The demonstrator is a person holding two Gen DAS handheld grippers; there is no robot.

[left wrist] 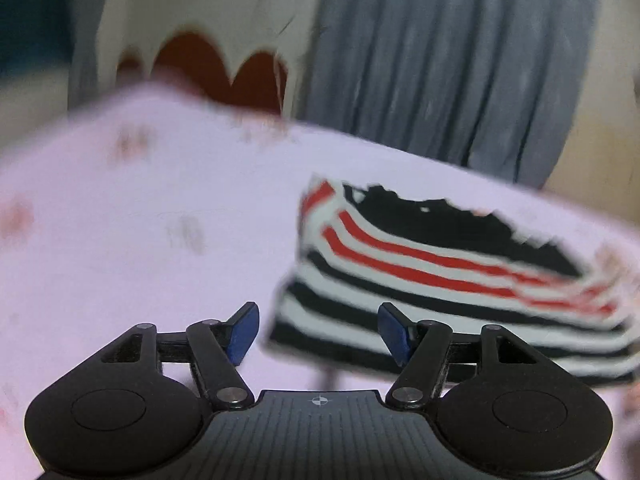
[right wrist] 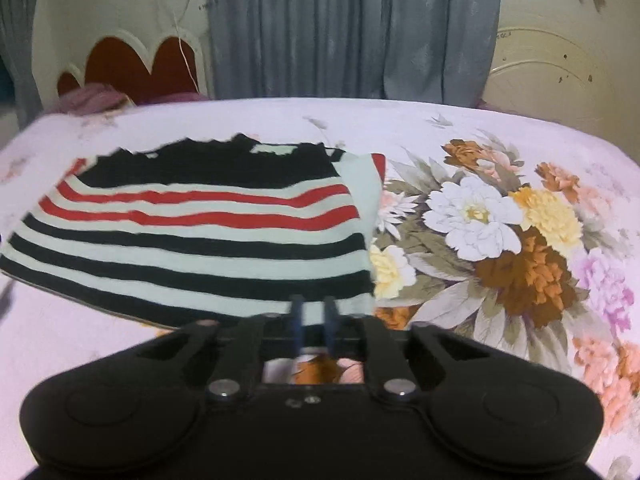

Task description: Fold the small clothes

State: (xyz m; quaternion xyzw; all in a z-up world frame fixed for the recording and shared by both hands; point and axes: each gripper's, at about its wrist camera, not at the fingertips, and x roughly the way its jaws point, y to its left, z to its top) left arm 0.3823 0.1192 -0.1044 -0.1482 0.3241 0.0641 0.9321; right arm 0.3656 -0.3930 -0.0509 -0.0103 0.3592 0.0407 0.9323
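Note:
A small striped garment (right wrist: 192, 224), black, white and red, lies folded flat on the bed. It also shows in the left wrist view (left wrist: 448, 280), to the right of centre and blurred. My left gripper (left wrist: 318, 330) is open and empty, just off the garment's near left corner. My right gripper (right wrist: 313, 310) has its blue fingers close together with a narrow gap, at the garment's near right hem. I cannot tell whether cloth is pinched between them.
The bed sheet (right wrist: 500, 240) is pale pink with a large flower print to the right of the garment. A grey curtain (right wrist: 352, 28) hangs behind the bed. A red and cream headboard (right wrist: 132, 60) with a purple cloth (right wrist: 92, 98) stands at the far left.

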